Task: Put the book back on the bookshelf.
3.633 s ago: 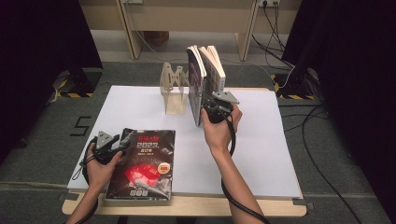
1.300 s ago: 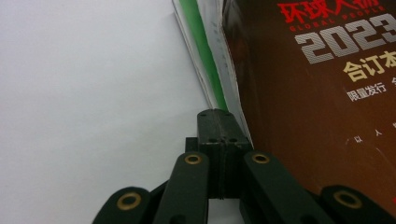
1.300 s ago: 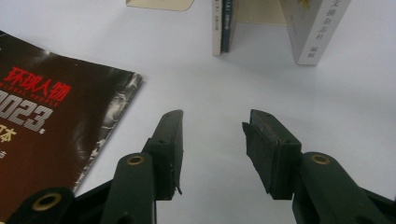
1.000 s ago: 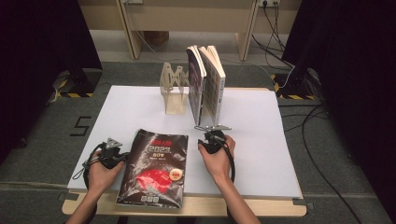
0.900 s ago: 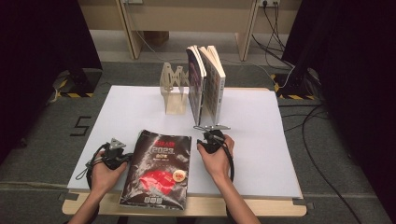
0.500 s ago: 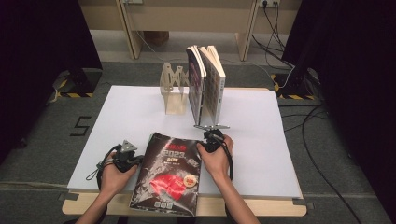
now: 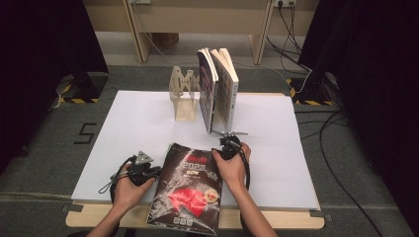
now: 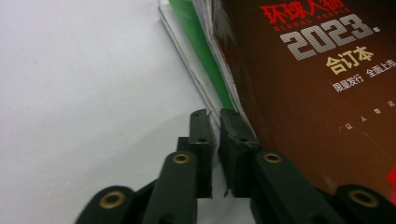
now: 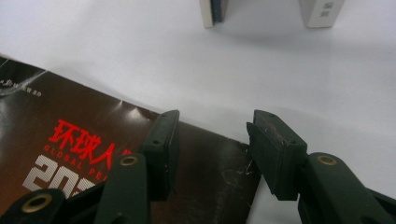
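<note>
A dark magazine-style book point(image 7: 190, 190) with red and white print lies flat at the table's front, wrapped in clear film. My left gripper point(image 7: 157, 172) is at its left edge. In the left gripper view the jaws point(image 8: 214, 114) stand a narrow crack apart after just opening, with nothing gripped and the book's edge point(image 8: 224, 88) at their tips. My right gripper point(image 7: 227, 144) is at the book's far right corner. Its jaws point(image 9: 212, 123) are wide and have just opened further. The corner point(image 9: 219, 158) lies under the gap, untouched by the pads.
Two upright books point(image 7: 217, 89) stand at the table's far middle, leaning on a pale wooden bookend point(image 7: 183, 91). Their bottoms point(image 9: 215, 14) appear just beyond my right gripper. The white table top point(image 7: 276, 148) ends at a wooden front edge point(image 7: 276, 219).
The flat book has slid to the right and turned a little, and my left hand followed it. The right hand, earlier up at the upright books, came down to the book's corner and has stayed.
</note>
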A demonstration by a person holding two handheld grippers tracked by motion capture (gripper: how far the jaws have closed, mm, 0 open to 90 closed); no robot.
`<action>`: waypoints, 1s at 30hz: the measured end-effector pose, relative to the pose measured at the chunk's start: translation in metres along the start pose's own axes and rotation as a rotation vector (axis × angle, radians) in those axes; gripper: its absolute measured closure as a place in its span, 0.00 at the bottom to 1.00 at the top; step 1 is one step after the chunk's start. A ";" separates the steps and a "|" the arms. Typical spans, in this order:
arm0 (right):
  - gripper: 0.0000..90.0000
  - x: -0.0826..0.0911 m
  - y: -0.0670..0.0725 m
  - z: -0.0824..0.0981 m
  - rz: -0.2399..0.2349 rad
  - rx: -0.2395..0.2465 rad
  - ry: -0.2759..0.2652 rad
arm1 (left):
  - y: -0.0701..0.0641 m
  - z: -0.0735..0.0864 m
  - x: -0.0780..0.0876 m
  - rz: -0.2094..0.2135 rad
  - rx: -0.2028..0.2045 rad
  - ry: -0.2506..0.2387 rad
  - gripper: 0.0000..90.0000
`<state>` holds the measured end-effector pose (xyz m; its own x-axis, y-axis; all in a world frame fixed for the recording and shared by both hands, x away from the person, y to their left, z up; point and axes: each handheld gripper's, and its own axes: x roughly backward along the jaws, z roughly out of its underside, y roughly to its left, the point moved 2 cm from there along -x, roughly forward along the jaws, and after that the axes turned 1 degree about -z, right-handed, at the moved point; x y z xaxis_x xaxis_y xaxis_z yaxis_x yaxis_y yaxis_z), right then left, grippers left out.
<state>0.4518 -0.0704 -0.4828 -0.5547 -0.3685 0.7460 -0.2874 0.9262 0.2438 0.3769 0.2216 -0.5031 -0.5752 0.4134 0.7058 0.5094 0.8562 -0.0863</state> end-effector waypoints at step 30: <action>0.55 -0.005 -0.013 0.001 -0.043 -0.054 0.071 | -0.008 -0.001 -0.002 0.072 0.023 -0.011 0.81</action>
<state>0.4575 -0.0807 -0.4900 -0.4855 -0.4033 0.7756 -0.2658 0.9133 0.3085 0.3748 0.2136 -0.5027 -0.5450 0.4773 0.6893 0.5350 0.8310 -0.1525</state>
